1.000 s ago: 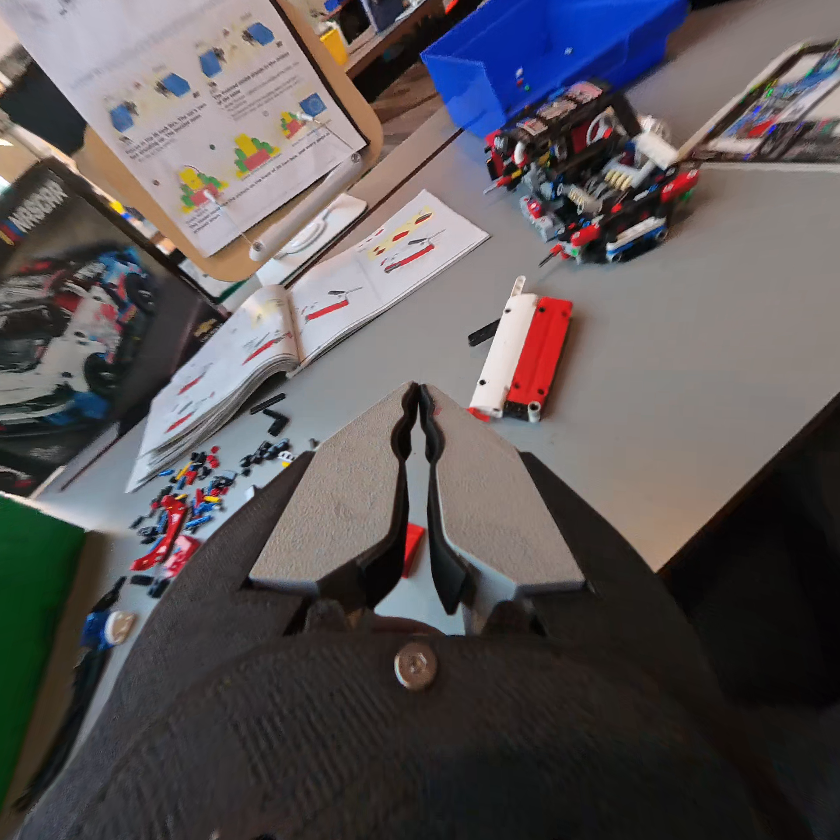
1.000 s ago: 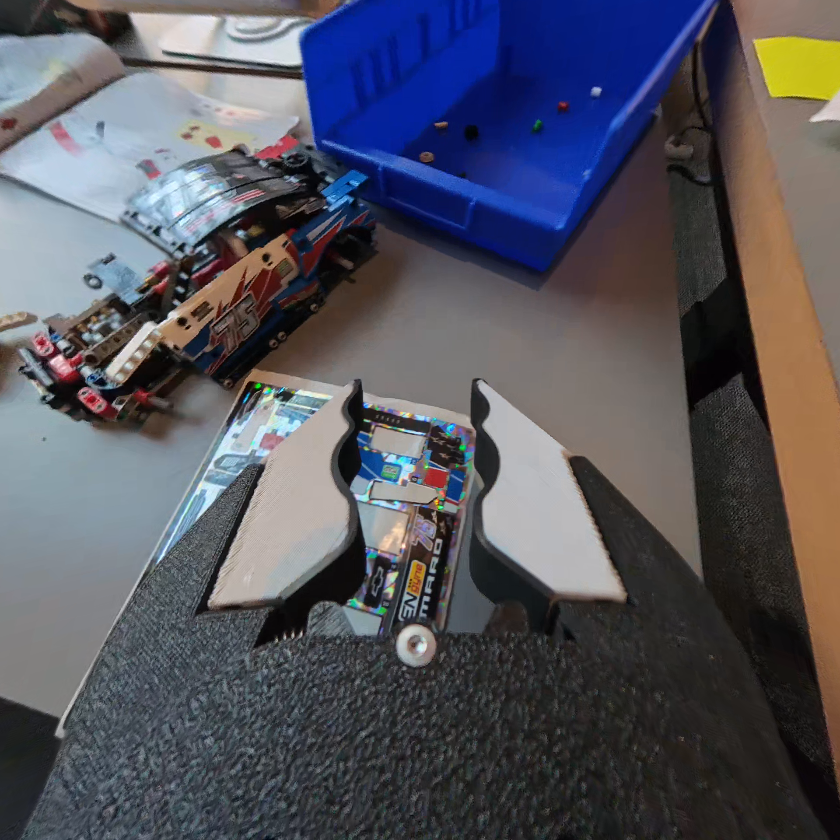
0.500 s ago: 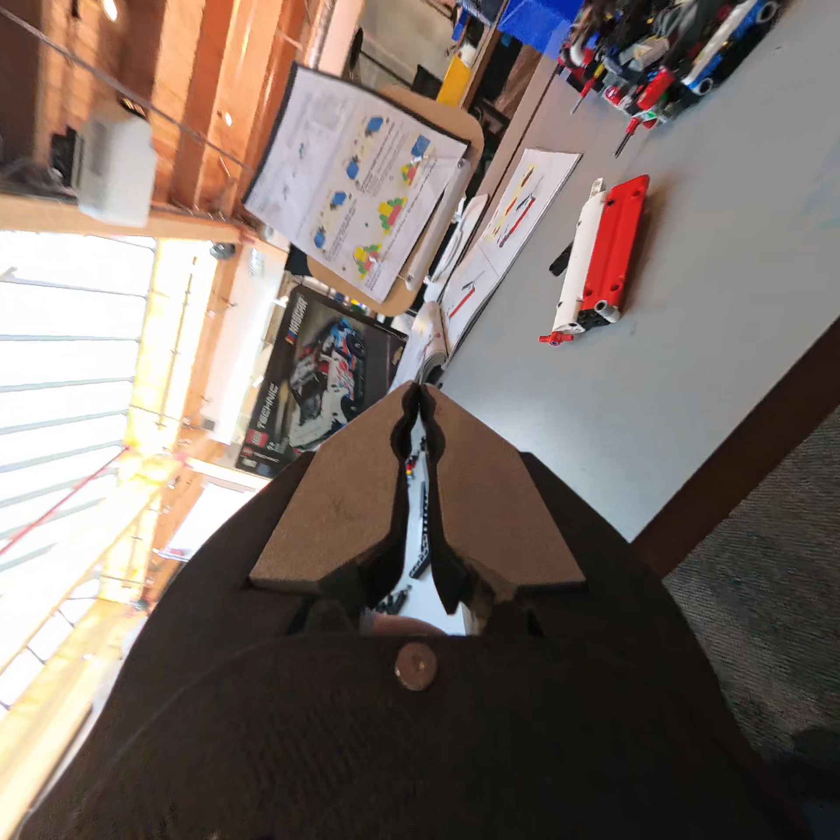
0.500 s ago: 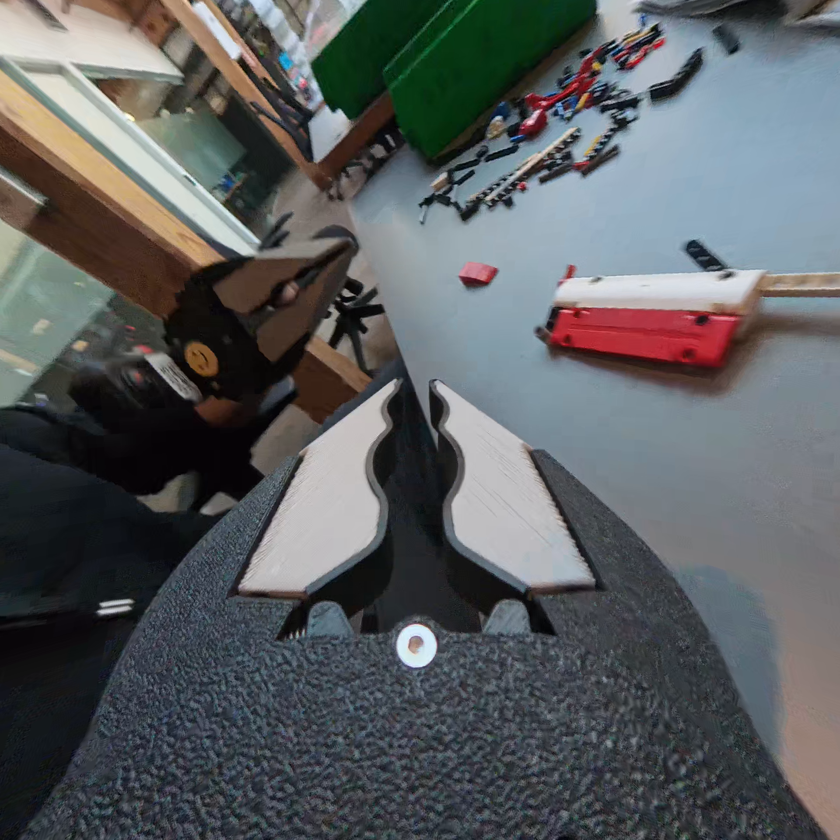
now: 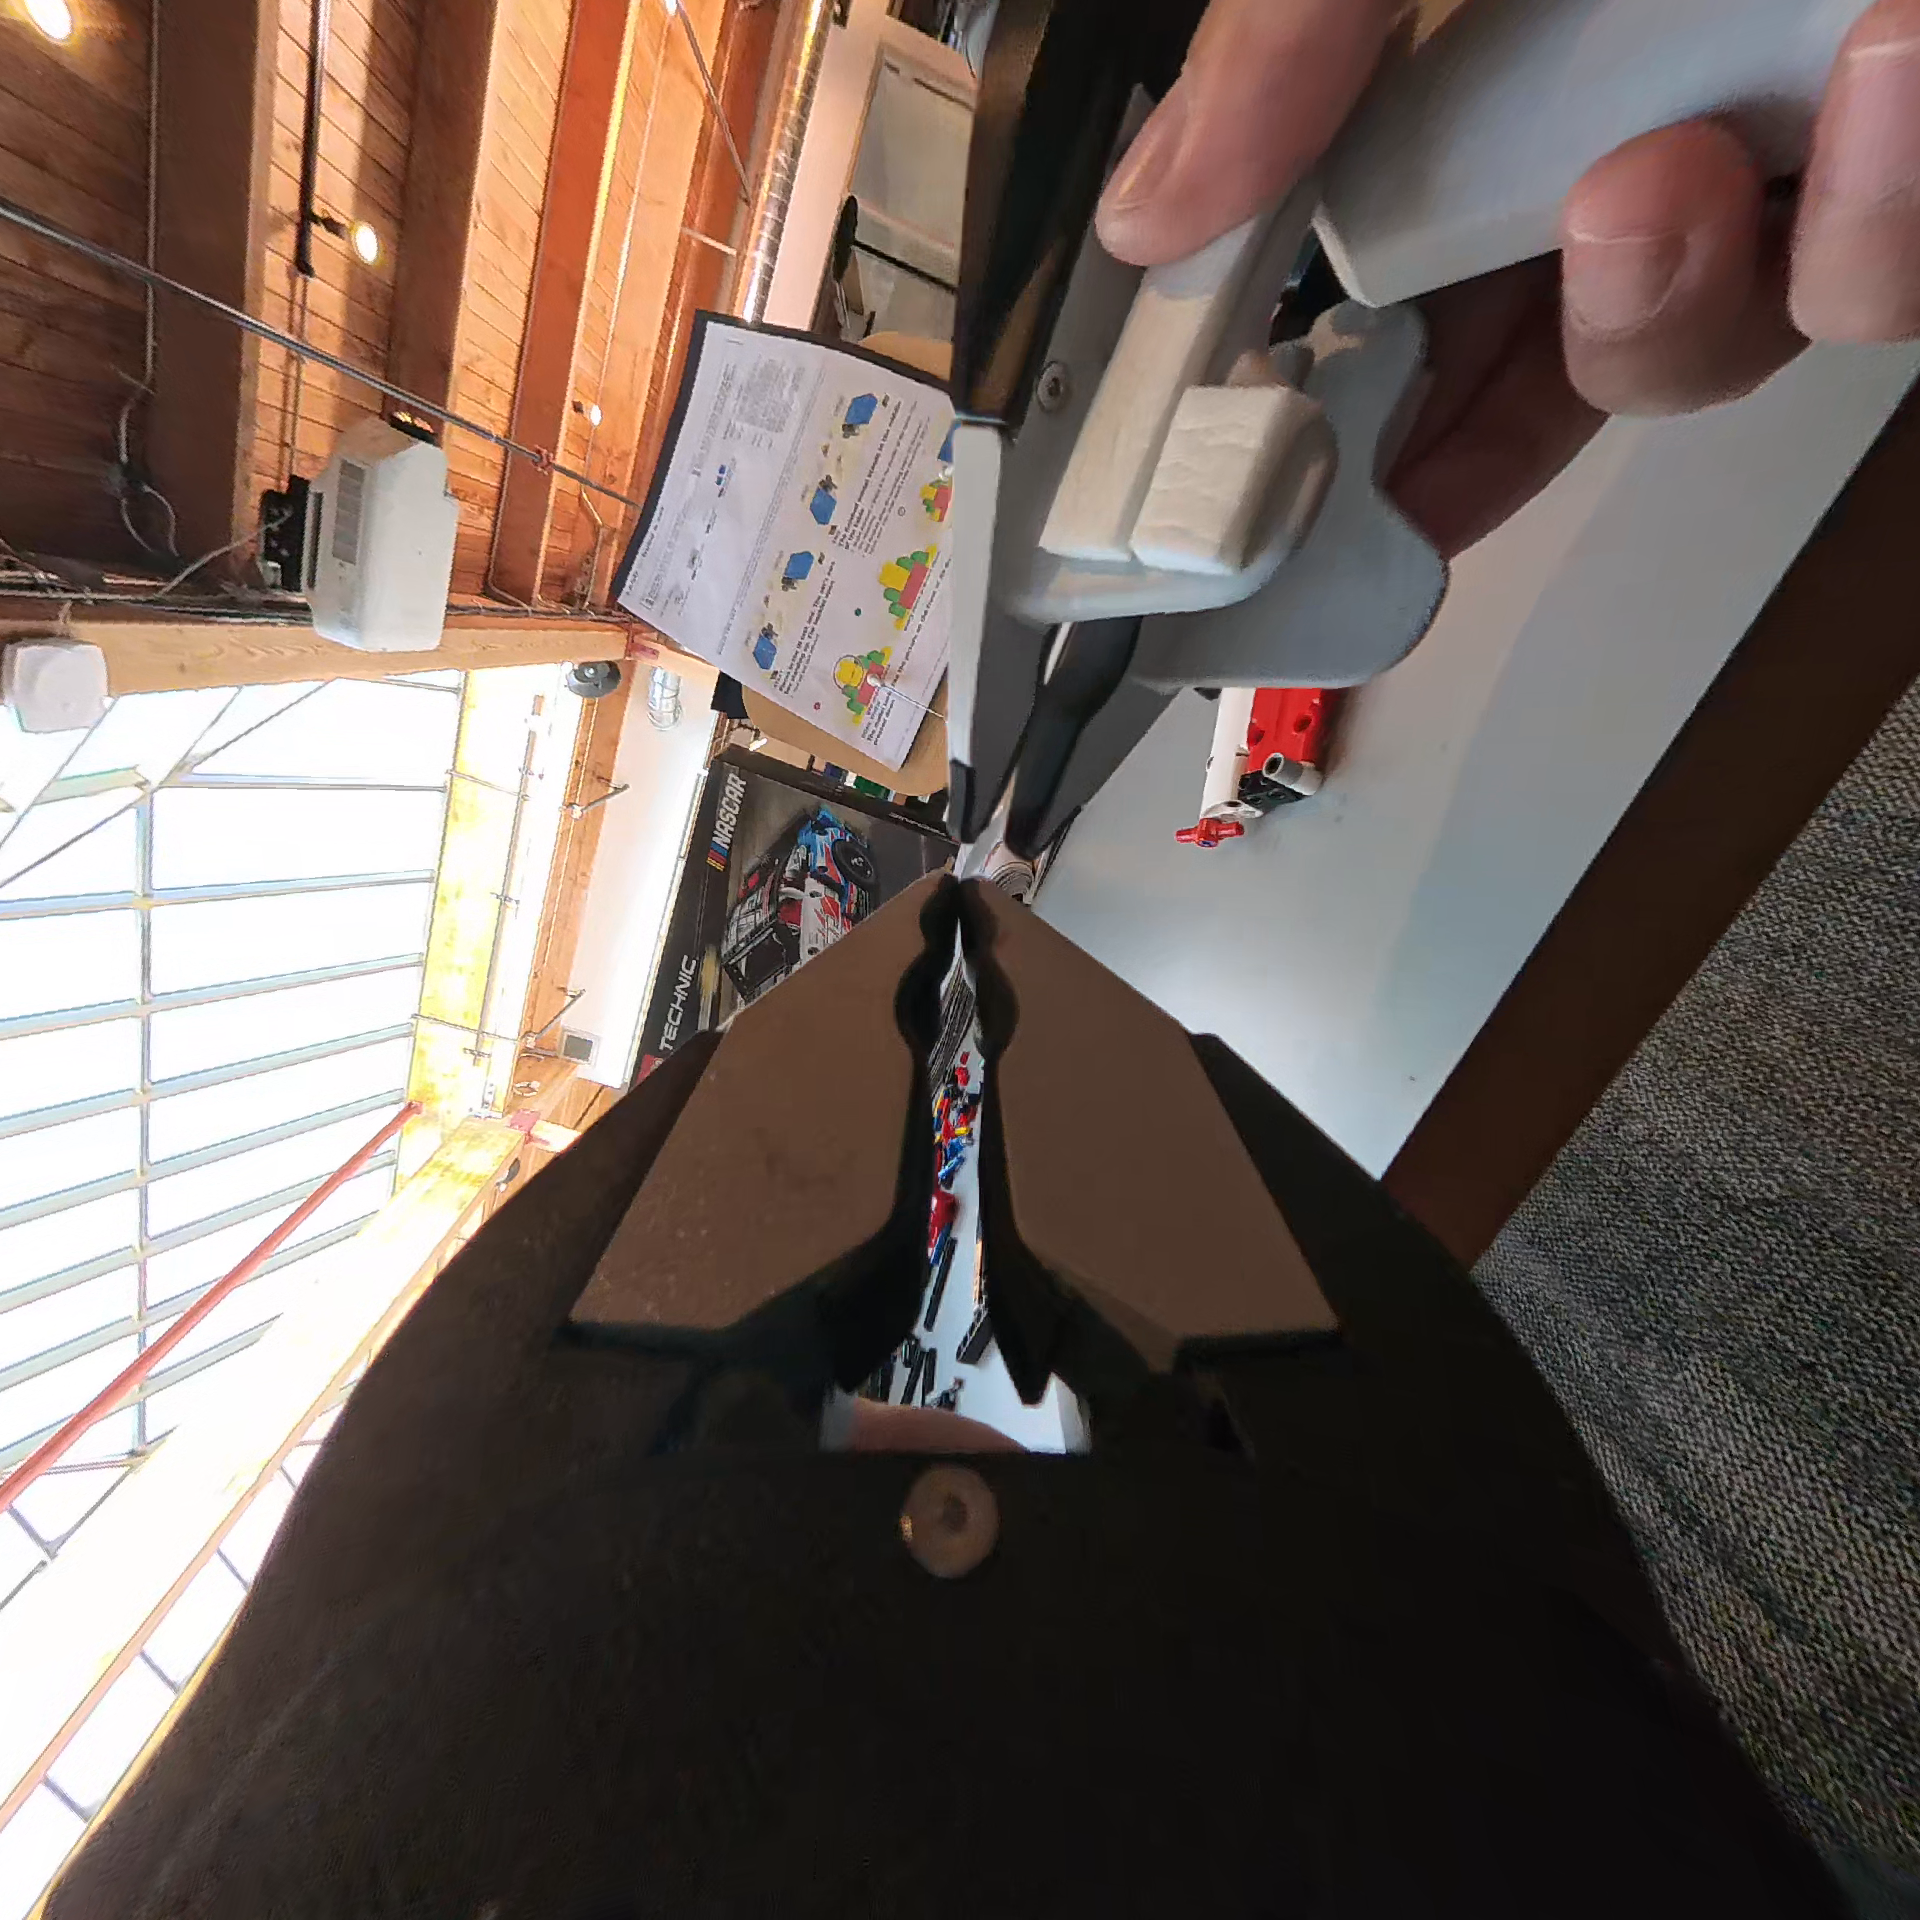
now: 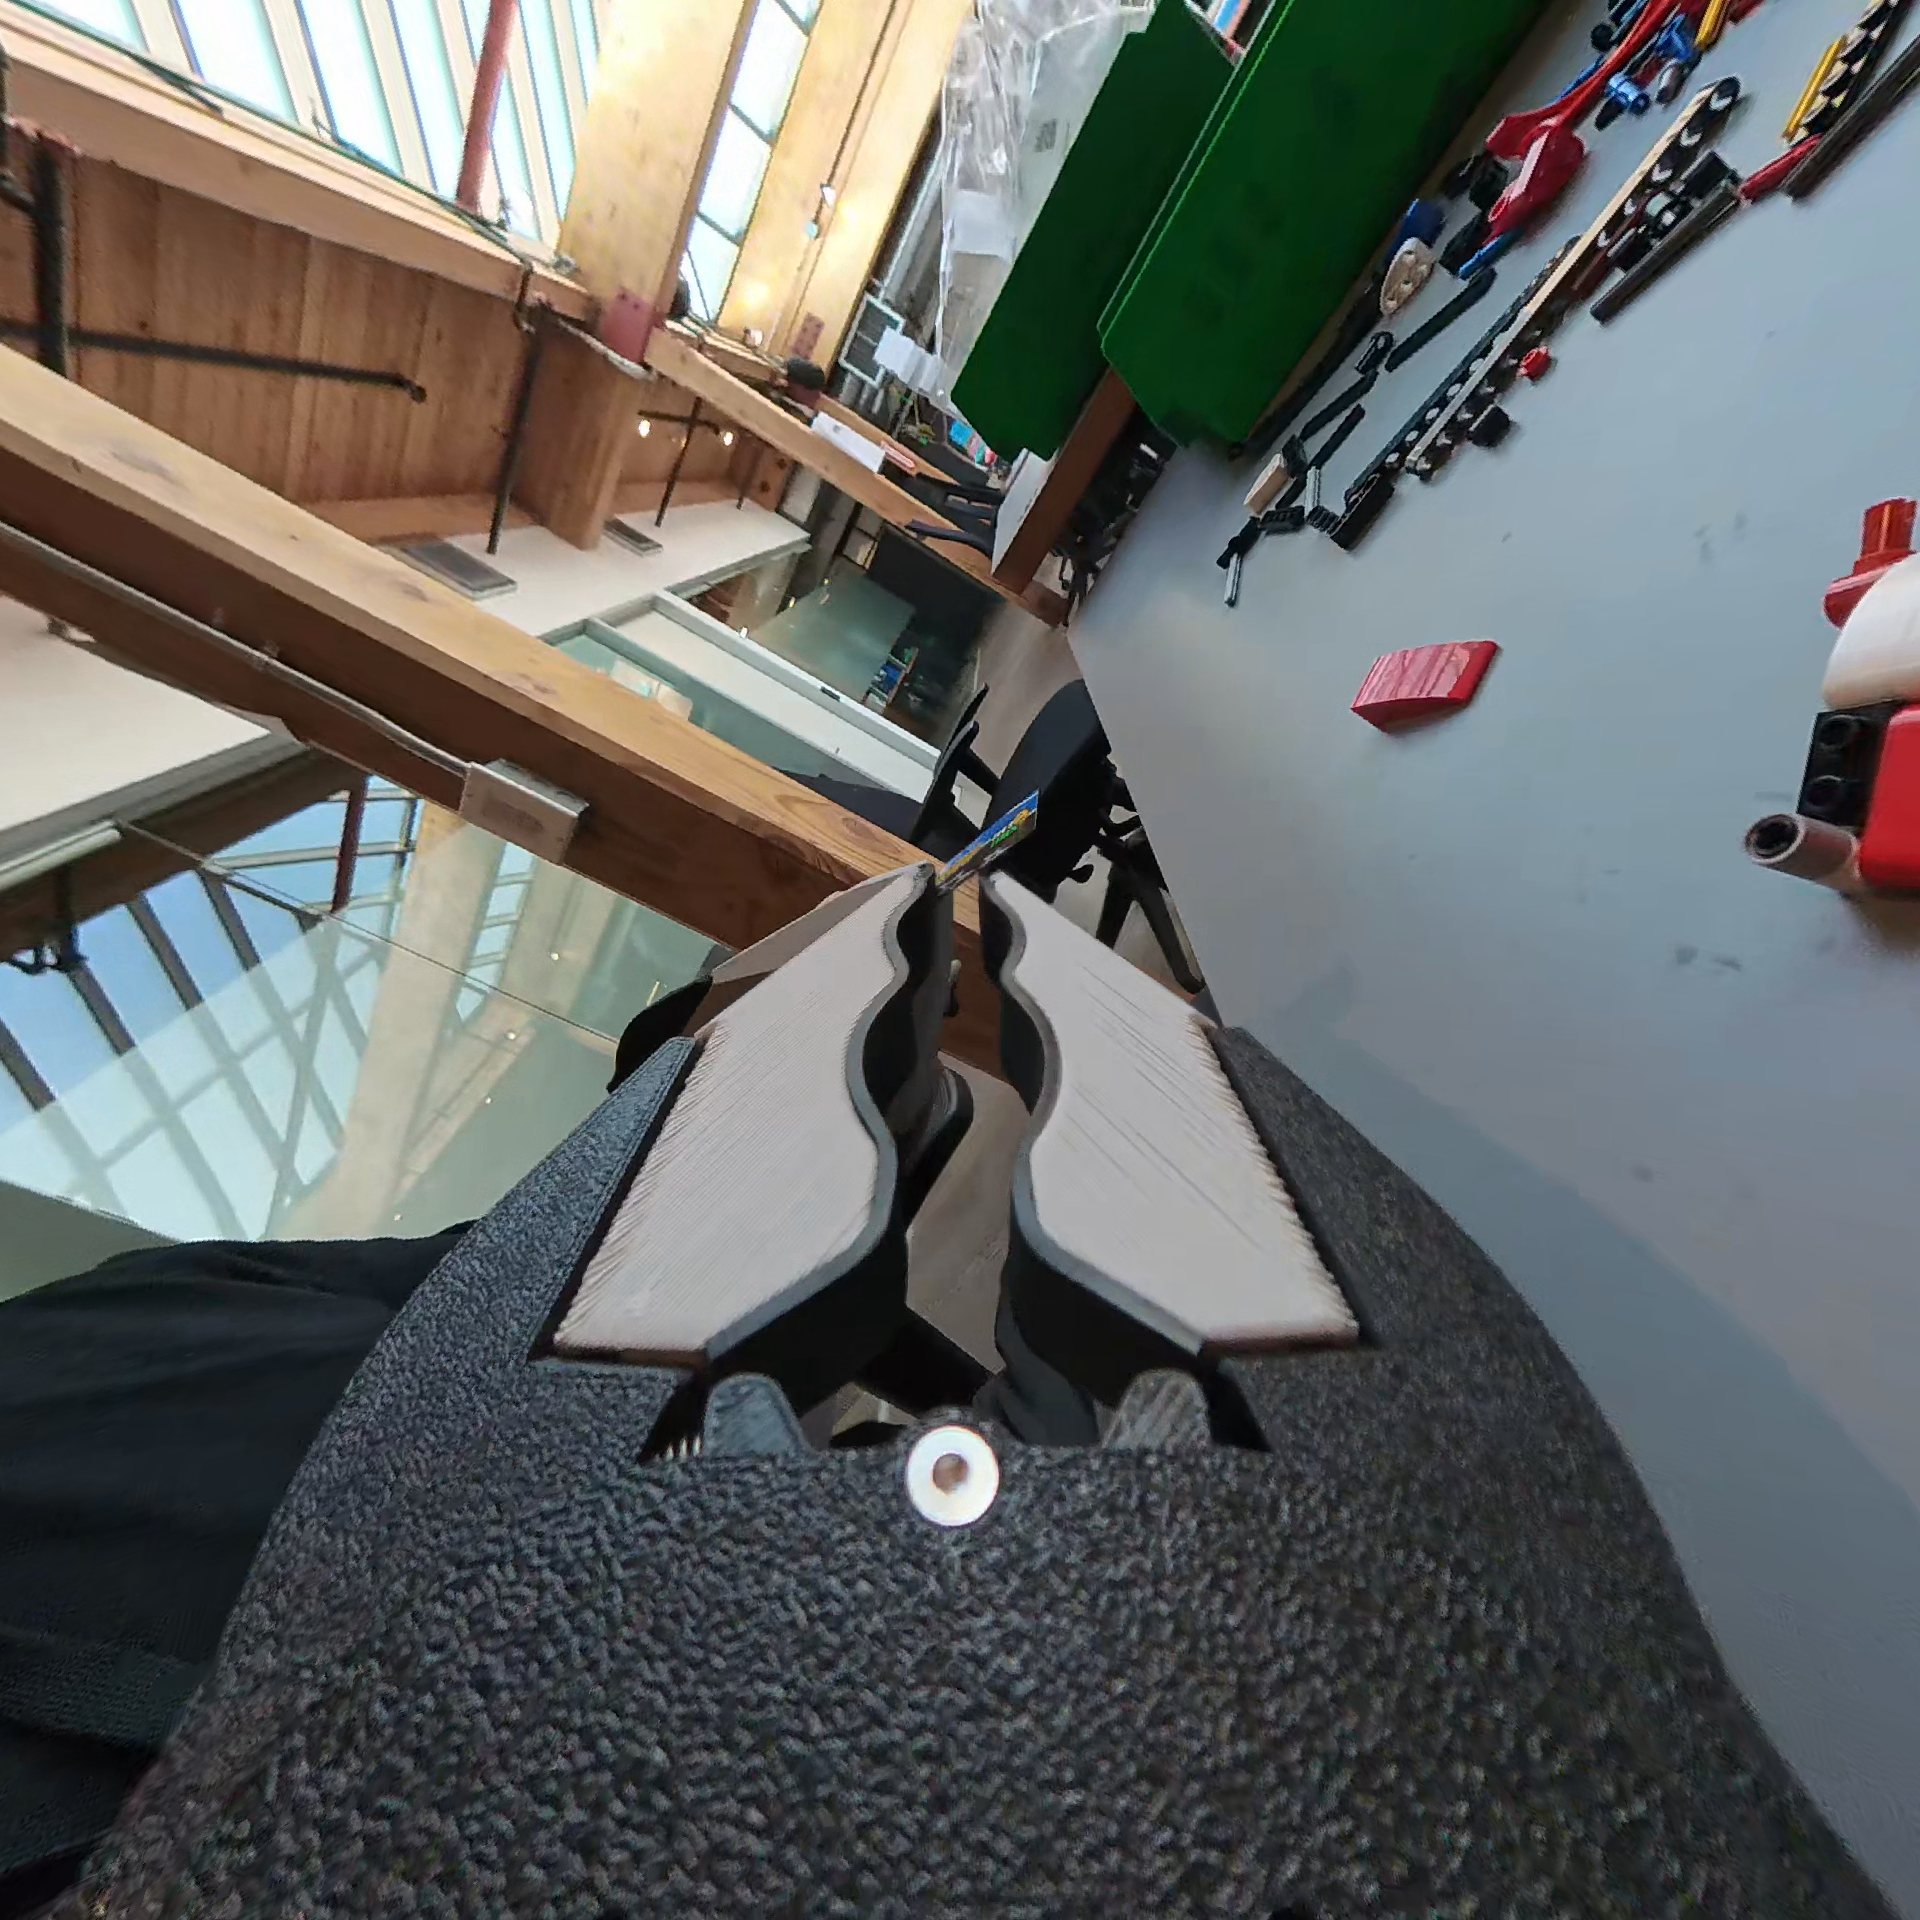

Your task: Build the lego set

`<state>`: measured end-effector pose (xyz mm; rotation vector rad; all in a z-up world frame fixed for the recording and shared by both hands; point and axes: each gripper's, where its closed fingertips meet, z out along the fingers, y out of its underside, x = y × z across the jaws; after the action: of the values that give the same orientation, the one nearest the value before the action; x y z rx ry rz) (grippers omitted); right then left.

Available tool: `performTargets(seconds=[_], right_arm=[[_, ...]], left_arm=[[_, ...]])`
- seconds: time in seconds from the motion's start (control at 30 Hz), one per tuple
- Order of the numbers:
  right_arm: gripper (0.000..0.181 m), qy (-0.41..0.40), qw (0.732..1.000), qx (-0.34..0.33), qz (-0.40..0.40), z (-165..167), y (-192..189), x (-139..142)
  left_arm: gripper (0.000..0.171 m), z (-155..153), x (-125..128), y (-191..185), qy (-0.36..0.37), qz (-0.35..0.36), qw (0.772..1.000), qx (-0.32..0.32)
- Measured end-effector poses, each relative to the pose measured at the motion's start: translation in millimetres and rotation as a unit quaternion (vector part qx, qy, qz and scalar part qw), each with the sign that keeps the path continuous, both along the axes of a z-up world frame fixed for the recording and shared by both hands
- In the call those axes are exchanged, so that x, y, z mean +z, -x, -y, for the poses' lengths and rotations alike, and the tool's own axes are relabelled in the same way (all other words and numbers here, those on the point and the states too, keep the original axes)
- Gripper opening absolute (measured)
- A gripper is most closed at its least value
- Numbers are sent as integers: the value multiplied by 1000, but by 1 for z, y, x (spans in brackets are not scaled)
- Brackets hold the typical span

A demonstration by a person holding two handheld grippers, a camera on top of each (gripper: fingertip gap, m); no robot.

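Observation:
My left gripper is shut, and its tips meet the tips of my right gripper in the air off the table's front edge. A hand holds the right gripper. In the right wrist view my right gripper has its jaws a narrow gap apart. A small colourful sticker stands out at the tips, where the left gripper's finger ends behind them. It seems pinched by the left gripper. A red and white panel assembly lies on the grey table and also shows in the right wrist view.
A small red tile and several loose parts lie on the table beside green bins. The set's box and an instruction sheet on a board stand at the back. Carpet lies below the table edge. The tips of both grippers are at nearly the same place. The small red tile is about equally far from each gripper, around 15 cm.
Both grippers have lifted off the table and turned towards each other, and now meet tip to tip. The right gripper left the sticker sheet and narrowed. The sticker now shows at the tips.

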<state>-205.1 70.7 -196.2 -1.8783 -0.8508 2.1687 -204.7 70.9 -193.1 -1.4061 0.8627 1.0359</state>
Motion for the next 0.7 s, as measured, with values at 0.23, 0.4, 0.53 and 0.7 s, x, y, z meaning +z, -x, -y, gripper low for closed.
performTargets(seconds=[0.23, 0.4, 0.53, 0.7], right_arm=[[0, 9, 1000, 1, -11, -1, -1, -1], [0, -14, 1000, -4, -9, -1, -3, -3], [0, -48, 999, -16, 8, -5, -5, -11], [0, -52, 998, -27, 21, -8, -9, -21]], left_arm=[[0, -2, -5, -2, 9, 2, 1000, -5], [0, -2, -7, -5, 14, 33, 999, -16], [18, -3, -7, -4, 15, 109, 994, -23], [48, -5, -7, 3, 31, 230, 972, -26]])
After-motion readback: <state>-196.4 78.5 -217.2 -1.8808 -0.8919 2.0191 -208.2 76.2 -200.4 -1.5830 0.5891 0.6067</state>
